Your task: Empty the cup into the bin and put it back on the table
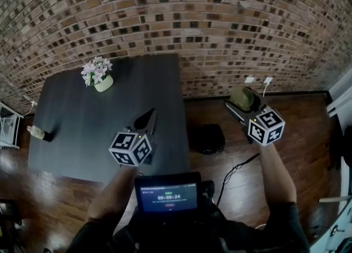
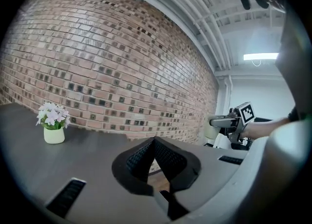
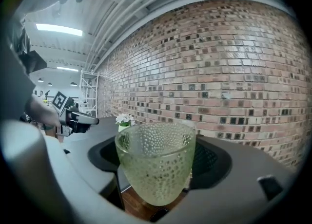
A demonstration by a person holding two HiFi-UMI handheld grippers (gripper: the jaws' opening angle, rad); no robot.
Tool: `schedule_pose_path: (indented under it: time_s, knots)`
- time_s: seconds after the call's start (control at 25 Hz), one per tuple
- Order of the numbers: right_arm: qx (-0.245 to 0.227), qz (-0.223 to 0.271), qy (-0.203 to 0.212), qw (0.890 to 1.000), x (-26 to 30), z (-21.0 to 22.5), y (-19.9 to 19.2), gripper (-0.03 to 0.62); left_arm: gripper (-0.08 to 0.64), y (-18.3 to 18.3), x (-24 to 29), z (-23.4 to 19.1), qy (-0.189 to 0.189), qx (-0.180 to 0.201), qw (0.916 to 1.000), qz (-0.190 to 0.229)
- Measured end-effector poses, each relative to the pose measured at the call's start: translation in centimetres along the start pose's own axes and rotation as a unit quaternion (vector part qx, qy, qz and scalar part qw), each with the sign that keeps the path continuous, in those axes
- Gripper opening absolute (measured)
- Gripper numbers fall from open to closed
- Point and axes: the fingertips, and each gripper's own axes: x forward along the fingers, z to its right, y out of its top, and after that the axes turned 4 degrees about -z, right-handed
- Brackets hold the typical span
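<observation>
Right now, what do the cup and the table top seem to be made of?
Cup: probably glass, pale green and translucent, with raised bumps all over; clear plastic is possible. Table: dark grey matt top with faint streaks, perhaps painted wood or laminate; I cannot tell which.

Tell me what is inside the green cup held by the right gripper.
Through the bumpy glass wall of the cup nothing shows inside; it looks empty. Its very bottom is too thick and blurred to check.
</observation>
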Motion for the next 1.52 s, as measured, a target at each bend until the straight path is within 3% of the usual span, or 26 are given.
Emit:
schedule_pose_path:
  time_s: [0.64, 0.88, 1.32, 1.52]
  knots:
    - [-0.004, 0.017, 0.113, 0.993, 3.9, -12.3, 0.4, 0.399, -0.009, -1.6, -8.6, -4.0, 0.087, -0.004, 0.9962, -0.003]
    - [-0.007, 0.023, 0.136, 0.99, 5.0, -17.5, 1.5, 0.399, -0.009, -1.5, -11.1, -5.7, 0.081, -0.01, 0.9967, 0.005]
    - [0.005, 0.026, 0.179, 0.984, 9.0, -29.3, 3.6, 0.399, -0.009, -1.0, -18.7, -13.2, 0.106, -0.015, 0.9941, 0.019]
    - [0.011, 0.023, 0.183, 0.983, 10.6, -32.8, 4.1, 0.399, -0.009, -0.5, -21.0, -15.7, 0.109, -0.018, 0.9935, 0.028]
